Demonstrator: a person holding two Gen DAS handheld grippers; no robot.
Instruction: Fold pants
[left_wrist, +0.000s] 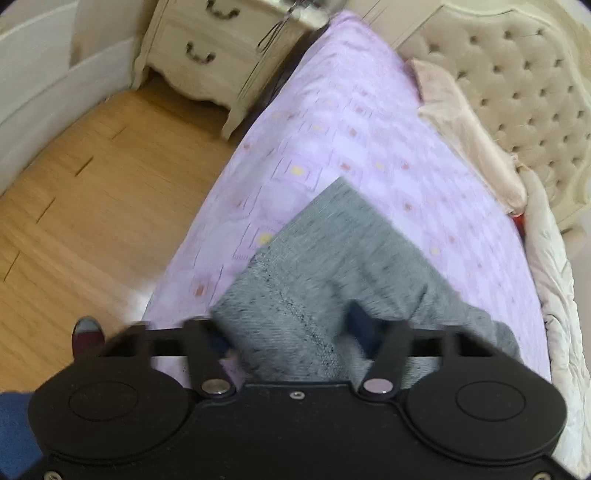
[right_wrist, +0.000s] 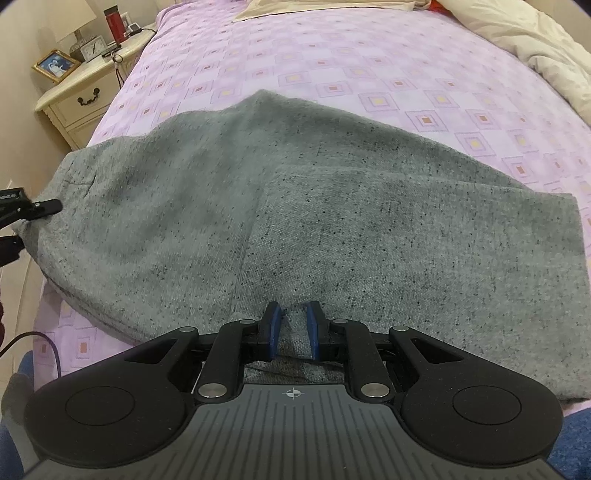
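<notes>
Grey speckled pants (right_wrist: 295, 206) lie spread across the purple checked bed sheet (right_wrist: 369, 66). My right gripper (right_wrist: 293, 325) is nearly closed, its blue pads pinching a fold of the near edge of the pants. My left gripper (left_wrist: 291, 332) sits over one end of the pants (left_wrist: 325, 266) with its fingers spread wide; the cloth lies between them and covers the tips. The left gripper's finger (right_wrist: 44, 206) also shows at the left end of the pants in the right wrist view.
A cream nightstand (right_wrist: 81, 92) with a lamp, clock, photo frame and red bottle stands left of the bed. A tufted headboard (left_wrist: 517, 96), pink pillow (left_wrist: 461, 122) and white duvet (right_wrist: 535, 44) lie beyond. Wooden floor (left_wrist: 92, 203) is left of the bed.
</notes>
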